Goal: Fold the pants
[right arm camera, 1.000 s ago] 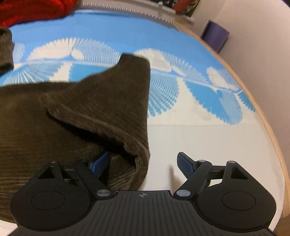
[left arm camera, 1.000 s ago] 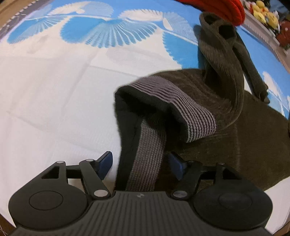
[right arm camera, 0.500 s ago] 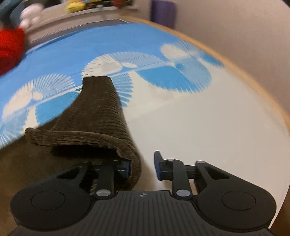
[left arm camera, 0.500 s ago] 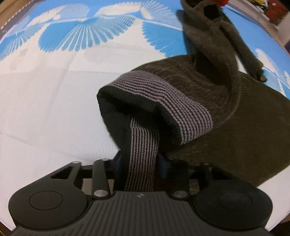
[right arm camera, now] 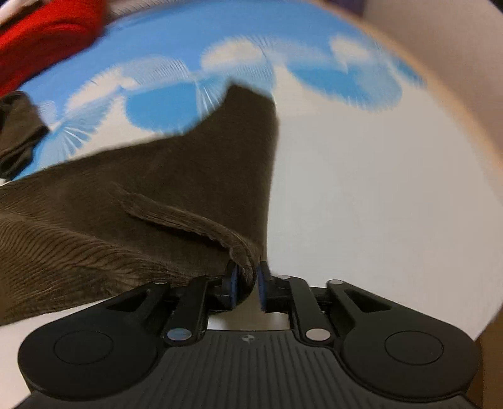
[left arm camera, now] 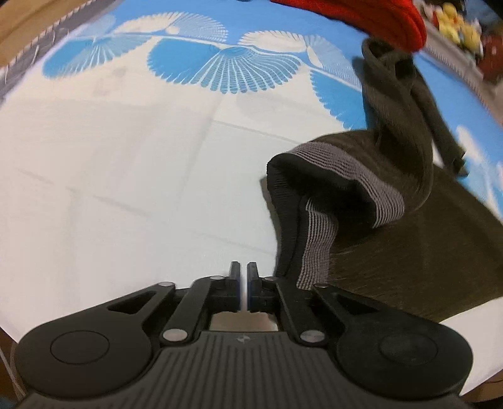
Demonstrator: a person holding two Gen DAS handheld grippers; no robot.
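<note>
My left gripper (left arm camera: 243, 284): jaws closing, nearly together, nothing between them; the striped waistband (left arm camera: 317, 248) hangs just right of the fingers, missed. My right gripper (right arm camera: 246, 284): narrow, pinching a corduroy hem (right arm camera: 242, 251) of the pants (right arm camera: 125, 226). Pants lie on the blue-and-white sheet (left arm camera: 125, 188), body spreading left of my right gripper, legs (left arm camera: 399, 126) running away toward the red cloth (left arm camera: 361, 15). My judgement: the left must shift right and re-grip the waistband before any fold.
</note>
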